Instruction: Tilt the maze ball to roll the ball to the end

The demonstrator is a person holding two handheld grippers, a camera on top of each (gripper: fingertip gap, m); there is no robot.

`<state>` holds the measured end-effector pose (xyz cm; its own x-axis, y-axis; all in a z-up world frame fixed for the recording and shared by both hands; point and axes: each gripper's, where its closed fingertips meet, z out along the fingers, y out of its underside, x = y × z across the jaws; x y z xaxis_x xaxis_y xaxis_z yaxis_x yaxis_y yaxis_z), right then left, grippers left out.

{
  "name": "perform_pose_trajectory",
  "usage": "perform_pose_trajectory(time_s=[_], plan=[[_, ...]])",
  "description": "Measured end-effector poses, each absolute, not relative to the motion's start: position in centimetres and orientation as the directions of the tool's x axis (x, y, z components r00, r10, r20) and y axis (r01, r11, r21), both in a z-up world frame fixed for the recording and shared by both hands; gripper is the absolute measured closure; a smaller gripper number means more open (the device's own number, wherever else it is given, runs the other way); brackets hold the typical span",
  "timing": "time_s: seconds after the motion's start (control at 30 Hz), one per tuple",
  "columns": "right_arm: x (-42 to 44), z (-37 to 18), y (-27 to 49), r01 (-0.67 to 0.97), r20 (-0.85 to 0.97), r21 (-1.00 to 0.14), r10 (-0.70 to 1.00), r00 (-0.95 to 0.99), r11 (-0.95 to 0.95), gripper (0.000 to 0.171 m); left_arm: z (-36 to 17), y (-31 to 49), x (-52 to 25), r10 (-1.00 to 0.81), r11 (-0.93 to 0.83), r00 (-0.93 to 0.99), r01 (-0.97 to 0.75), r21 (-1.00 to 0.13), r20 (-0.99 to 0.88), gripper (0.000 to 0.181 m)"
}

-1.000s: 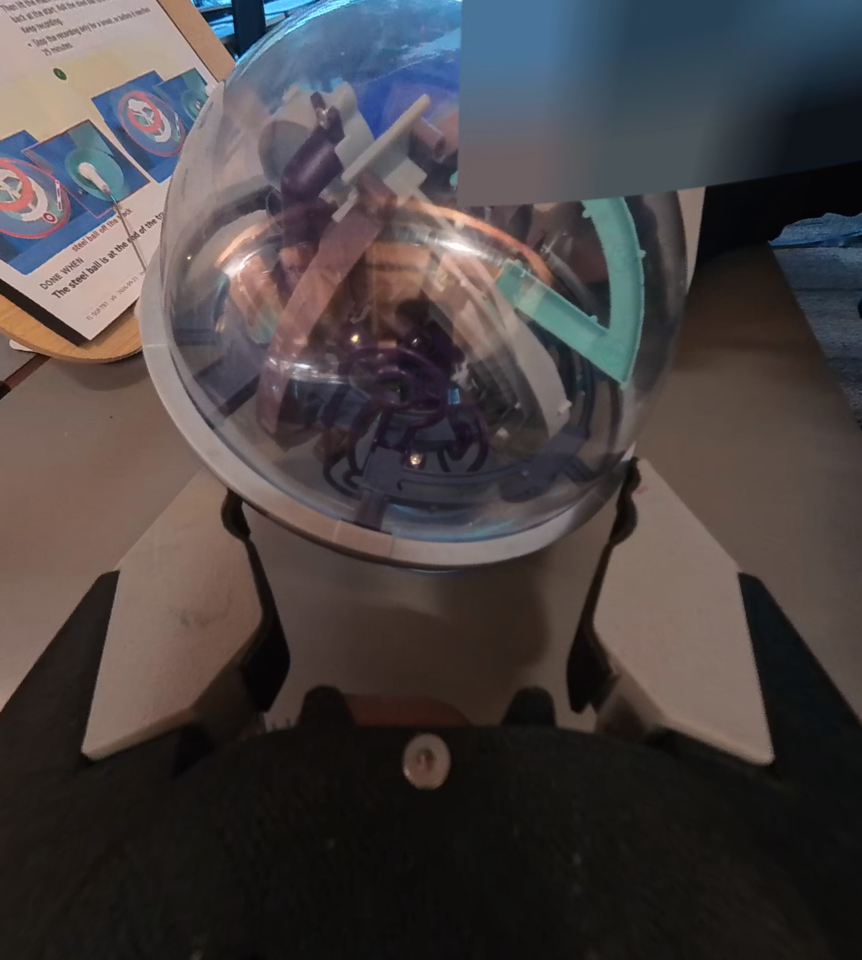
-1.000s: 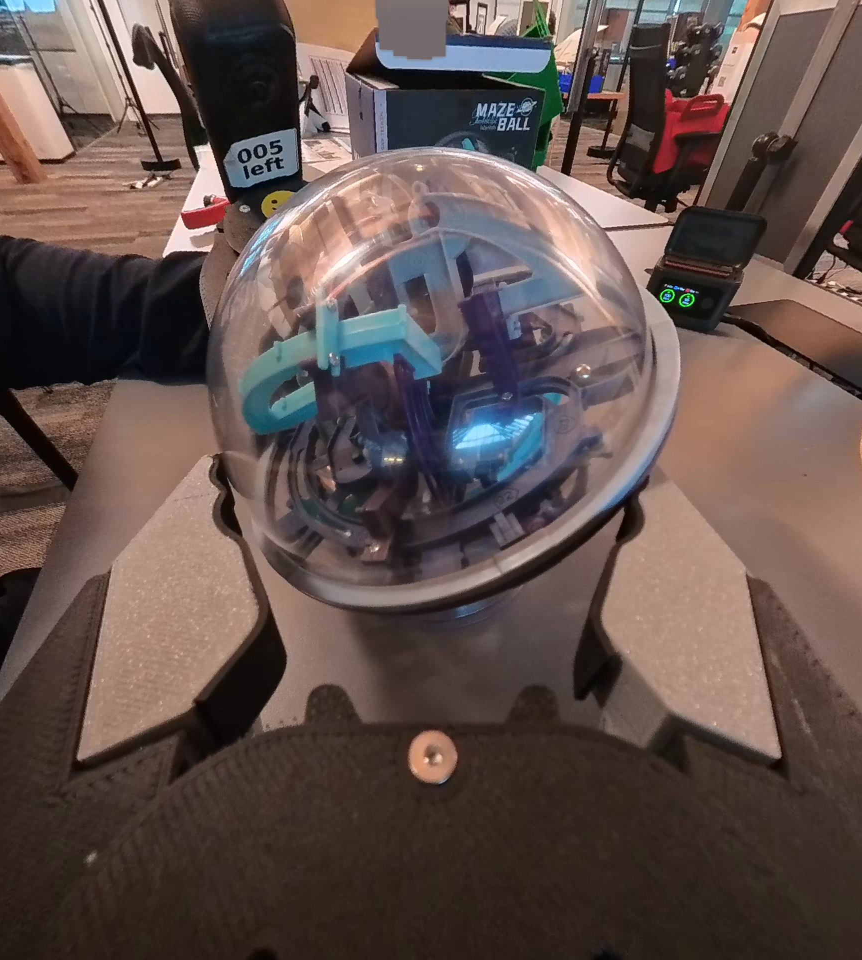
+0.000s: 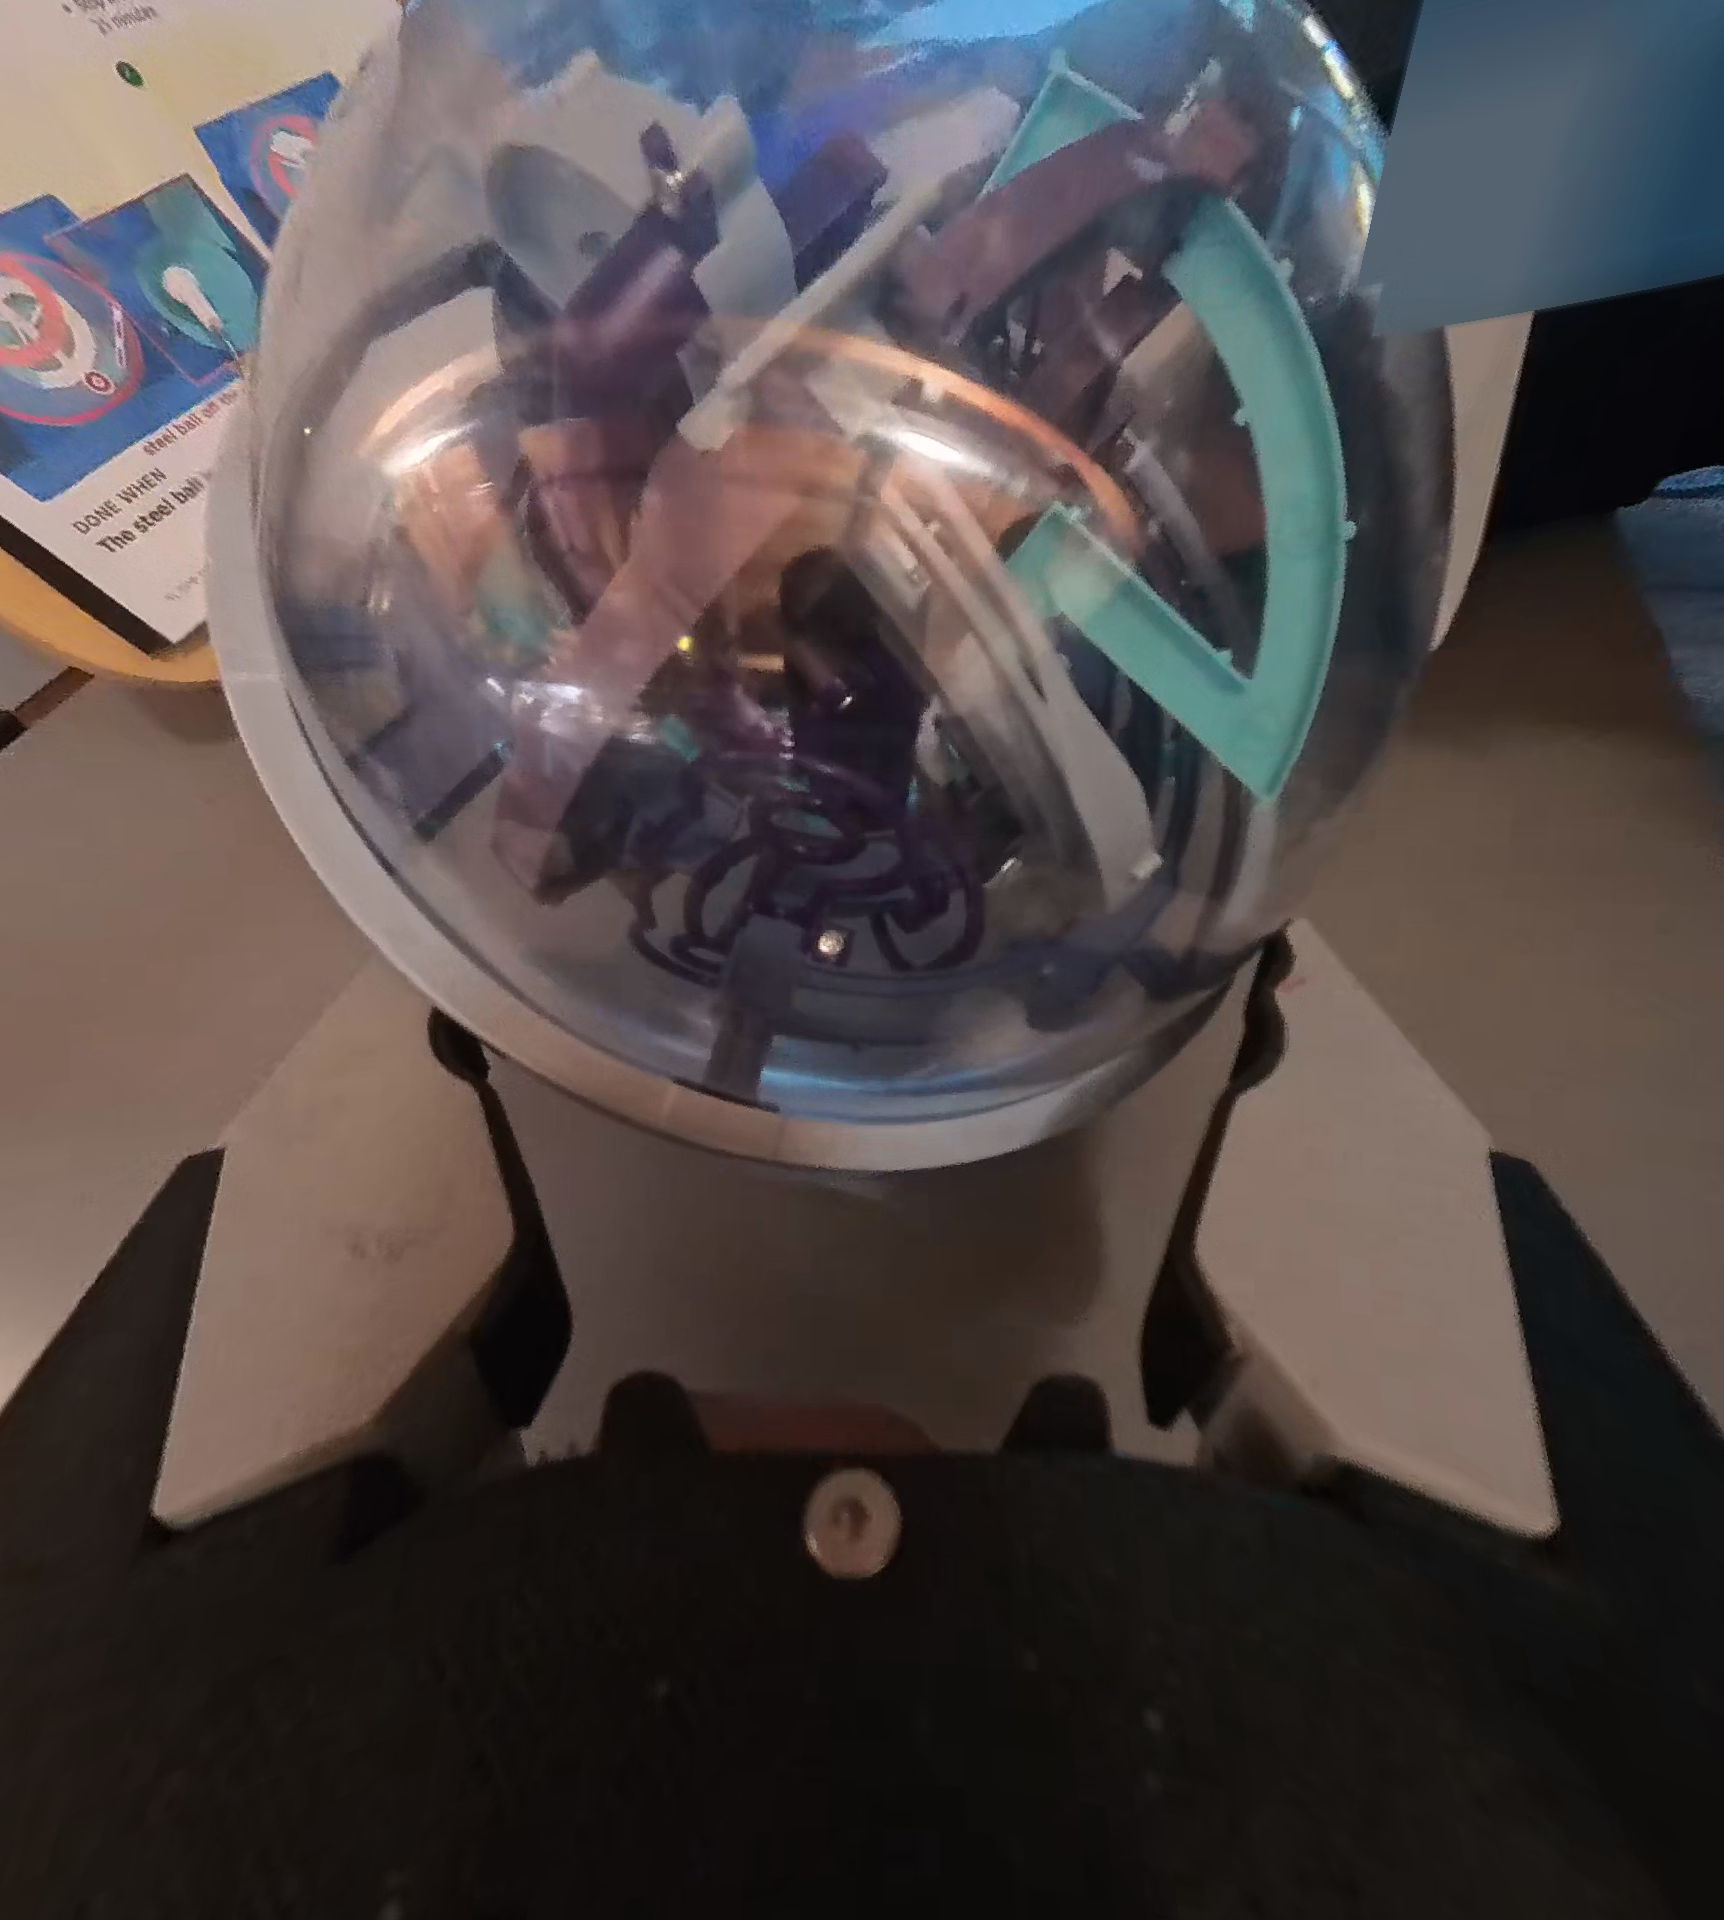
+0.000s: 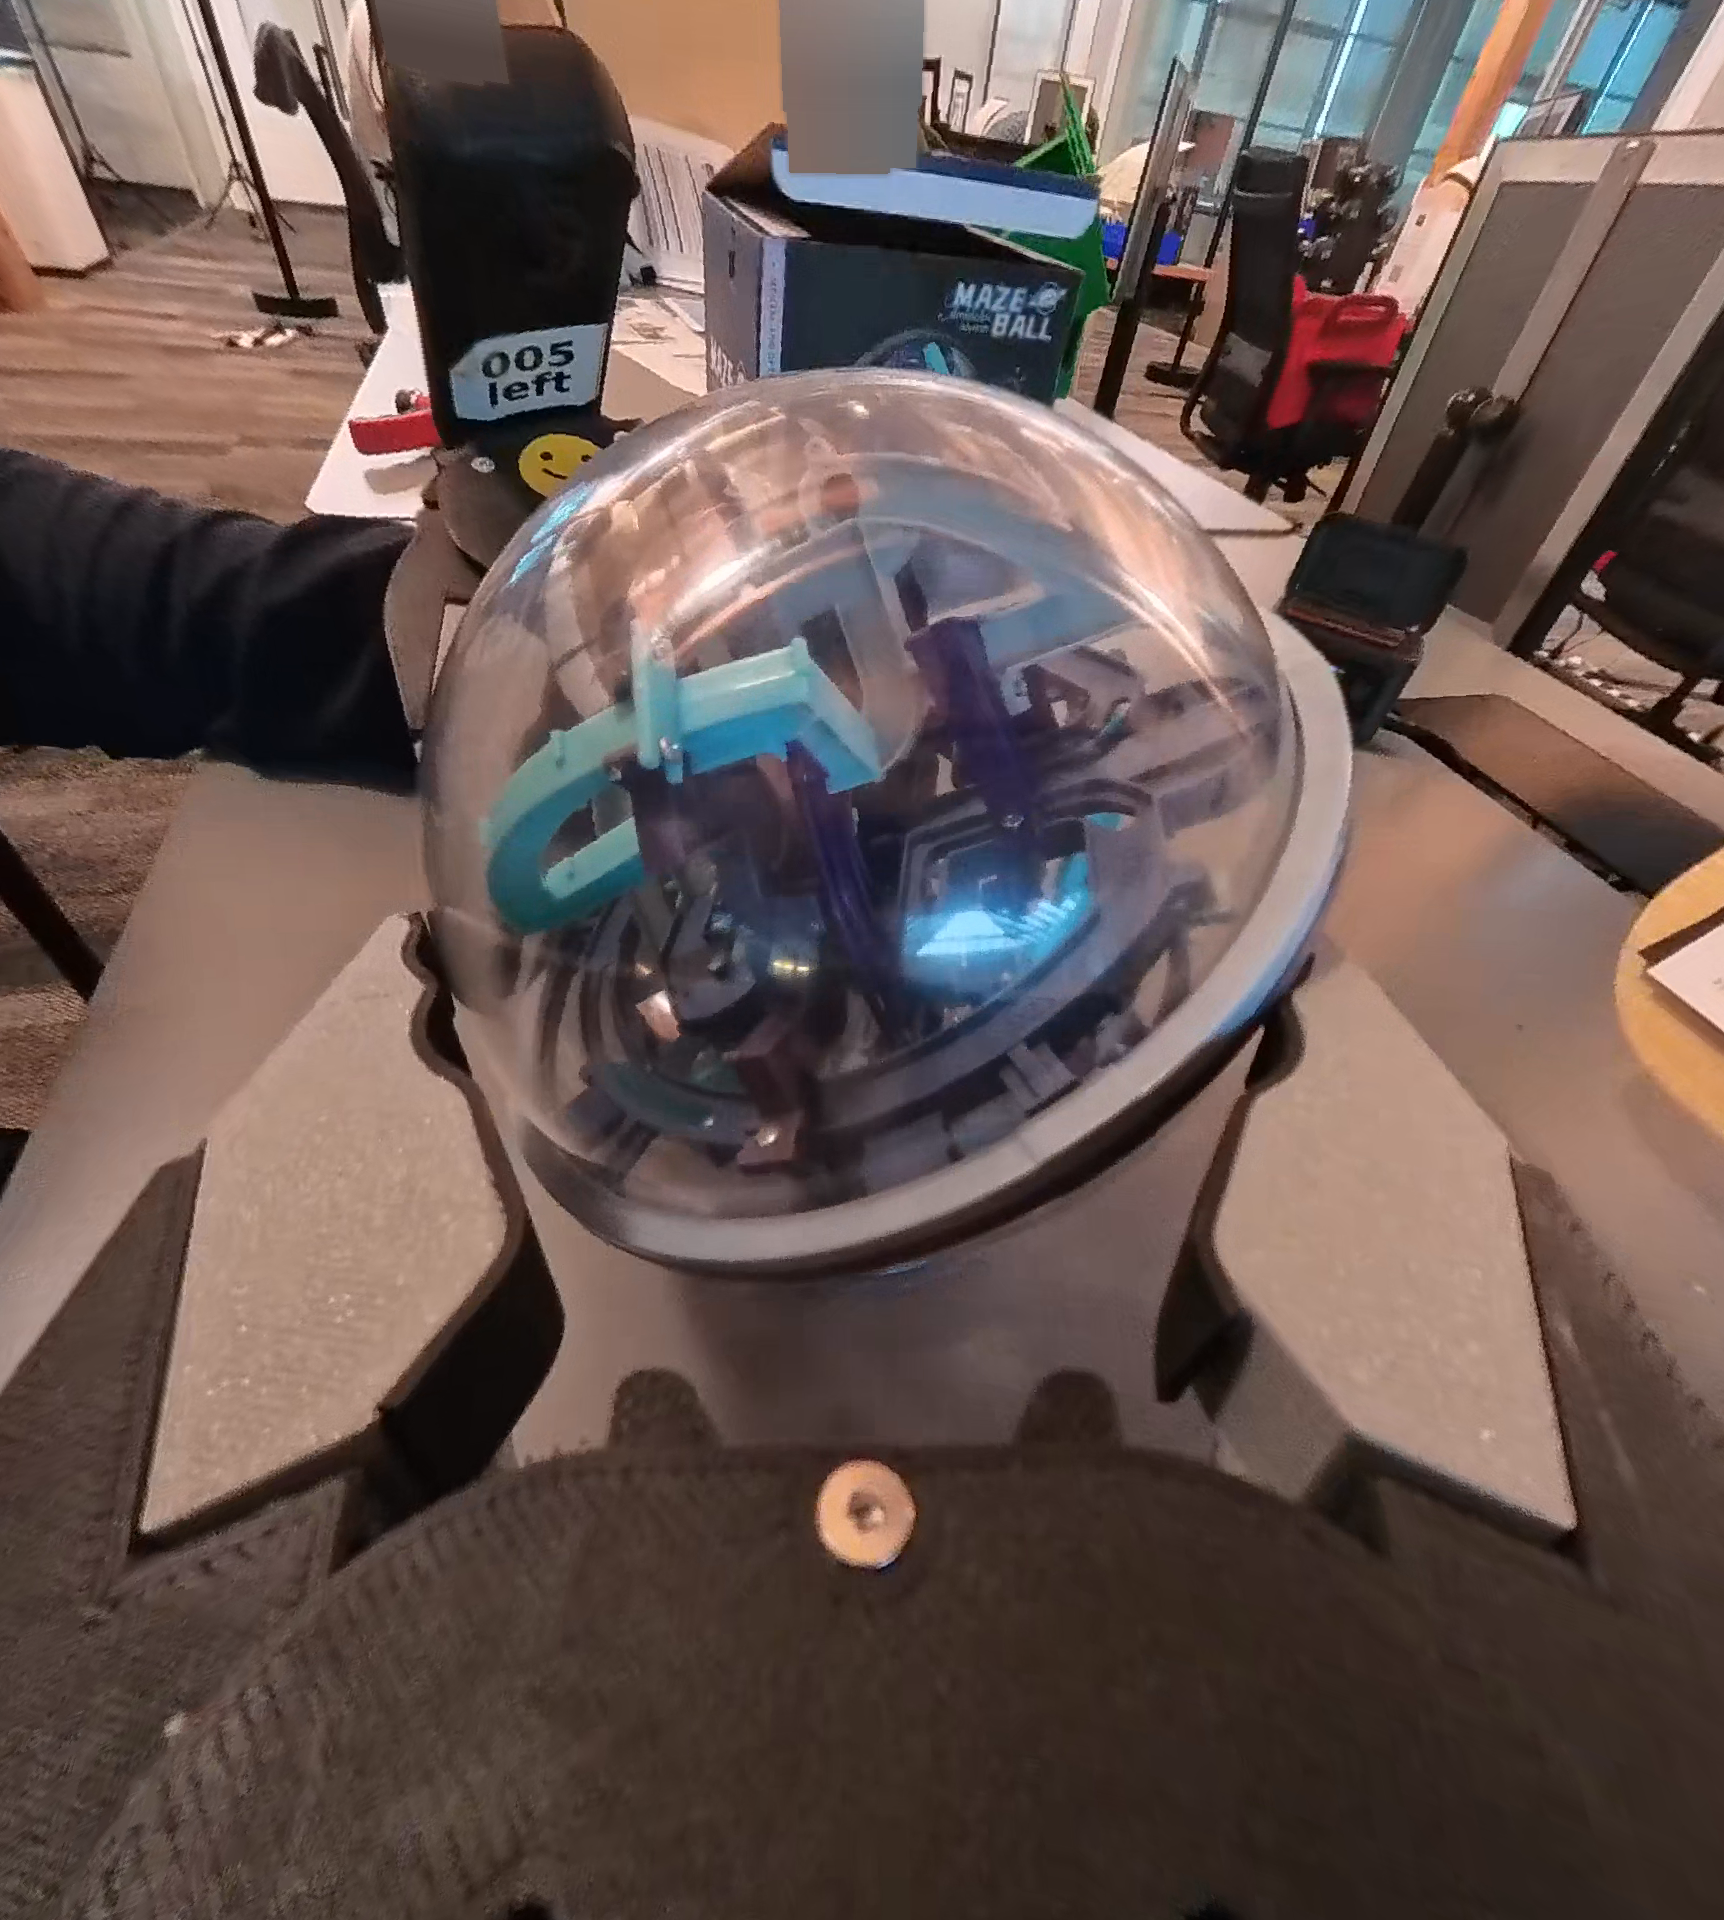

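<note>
maze ball (image 3: 816, 582) above table (image 3: 110, 935), held between both grippers | left gripper (image 3: 853, 1023) fingers wide, hugging it | right gripper (image 4: 863, 997) same | risk: quick tilt throws little steel ball (image 3: 830, 943) off track

A grey table (image 4: 1523, 1049) is carrying the scene, its matte top running away from both cameras. A round wooden board (image 3: 58, 623) with a printed sheet (image 3: 58, 343) on it is lying at one corner, and a small black device (image 4: 1377, 613) with its lid open is sitting farther back. A dark printed box (image 4: 899, 301) is standing at the table's far end.
</note>
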<state>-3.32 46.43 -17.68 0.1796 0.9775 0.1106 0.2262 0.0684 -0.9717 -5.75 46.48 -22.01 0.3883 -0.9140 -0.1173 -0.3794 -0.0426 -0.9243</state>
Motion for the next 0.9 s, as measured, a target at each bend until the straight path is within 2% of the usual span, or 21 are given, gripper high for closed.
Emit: perform_pose_trajectory(time_s=[0.37,0.73,0.9], plan=[[-3.5,-18.7,46.4,0.306,0.289,-0.926,0.937,0.194,0.223,0.023,-23.0,47.2,-6.6,-0.874,0.064,0.391,-0.496,-0.866,-0.289,0.038],[-3.6,-18.8,46.1,0.357,0.473,-0.848,0.863,0.178,0.391,0.023,-23.3,46.7,-6.9,-0.89,0.059,0.364,-0.506,-0.86,-0.276,0.044],[-3.5,-19.0,46.3,0.357,0.458,-0.855,0.872,0.176,0.377,0.023,-23.3,46.8,-6.8,-0.886,0.06,0.37,-0.504,-0.861,-0.278,0.044]])
